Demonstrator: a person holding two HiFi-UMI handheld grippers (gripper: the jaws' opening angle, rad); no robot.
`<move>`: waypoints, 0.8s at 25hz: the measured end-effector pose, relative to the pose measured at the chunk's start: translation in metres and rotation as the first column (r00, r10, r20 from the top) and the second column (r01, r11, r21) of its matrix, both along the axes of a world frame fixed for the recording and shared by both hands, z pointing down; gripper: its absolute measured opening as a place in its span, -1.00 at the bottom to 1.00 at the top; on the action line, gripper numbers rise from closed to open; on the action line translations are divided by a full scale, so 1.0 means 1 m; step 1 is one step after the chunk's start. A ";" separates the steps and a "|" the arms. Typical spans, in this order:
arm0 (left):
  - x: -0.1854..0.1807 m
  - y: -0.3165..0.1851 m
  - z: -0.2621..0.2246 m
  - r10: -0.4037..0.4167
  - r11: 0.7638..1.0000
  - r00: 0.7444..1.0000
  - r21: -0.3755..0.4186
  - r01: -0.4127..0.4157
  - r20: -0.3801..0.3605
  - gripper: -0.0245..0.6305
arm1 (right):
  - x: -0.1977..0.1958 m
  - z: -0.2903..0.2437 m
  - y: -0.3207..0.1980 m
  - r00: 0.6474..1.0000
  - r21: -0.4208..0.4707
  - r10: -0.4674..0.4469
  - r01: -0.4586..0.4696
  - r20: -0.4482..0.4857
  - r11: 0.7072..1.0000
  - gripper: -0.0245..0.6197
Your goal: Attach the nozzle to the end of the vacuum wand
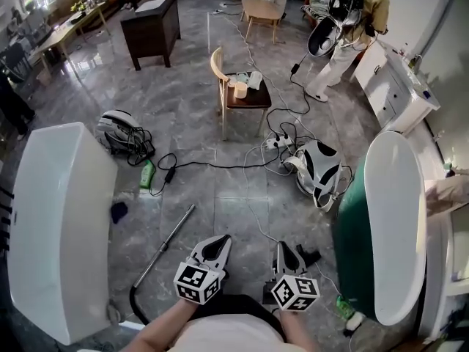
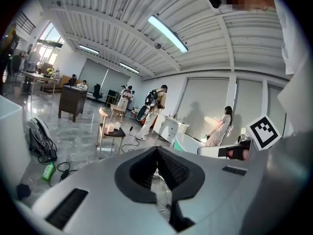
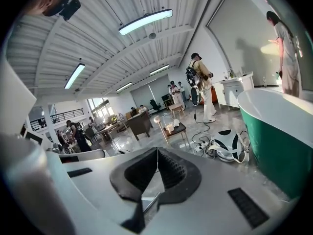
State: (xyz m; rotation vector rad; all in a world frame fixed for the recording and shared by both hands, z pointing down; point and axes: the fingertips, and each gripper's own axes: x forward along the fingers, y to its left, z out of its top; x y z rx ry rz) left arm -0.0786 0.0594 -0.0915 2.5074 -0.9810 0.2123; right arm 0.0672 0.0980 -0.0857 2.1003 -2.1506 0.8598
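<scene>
In the head view the vacuum wand point(image 1: 167, 242), a thin grey metal tube, lies slantwise on the marble floor, with a black hose point(image 1: 135, 304) curving off its near end. A small black part point(image 1: 308, 255), possibly the nozzle, lies on the floor just right of my right gripper. My left gripper point(image 1: 218, 242) hangs shut and empty to the right of the wand, clear of it. My right gripper point(image 1: 284, 249) is shut and empty too. In the left gripper view the left gripper point(image 2: 157, 151) has its jaws closed on nothing, and in the right gripper view the right gripper point(image 3: 157, 151) is the same.
A white bathtub point(image 1: 58, 226) stands at the left and a green one point(image 1: 388, 226) at the right. Ahead are a wooden chair point(image 1: 234, 94), a power strip point(image 1: 278, 142) with loose cables, two backpack units point(image 1: 320, 169) point(image 1: 119, 130), a green bottle point(image 1: 146, 174) and a person point(image 1: 344, 28).
</scene>
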 end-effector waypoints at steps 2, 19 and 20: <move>-0.003 -0.017 -0.001 0.013 1.000 1.000 0.002 -0.013 -0.001 -0.90 | -0.006 -0.004 -0.014 1.000 0.014 -0.006 0.006 -0.002 1.000 -0.88; 0.007 -0.082 0.014 0.178 0.983 0.983 0.033 -0.179 0.037 -0.90 | -0.017 -0.007 -0.071 0.997 0.141 0.019 -0.028 0.068 0.990 -0.88; 0.009 -0.083 0.016 0.186 0.982 0.982 0.031 -0.188 0.043 -0.90 | -0.015 -0.005 -0.072 0.998 0.137 0.019 -0.026 0.056 0.990 -0.88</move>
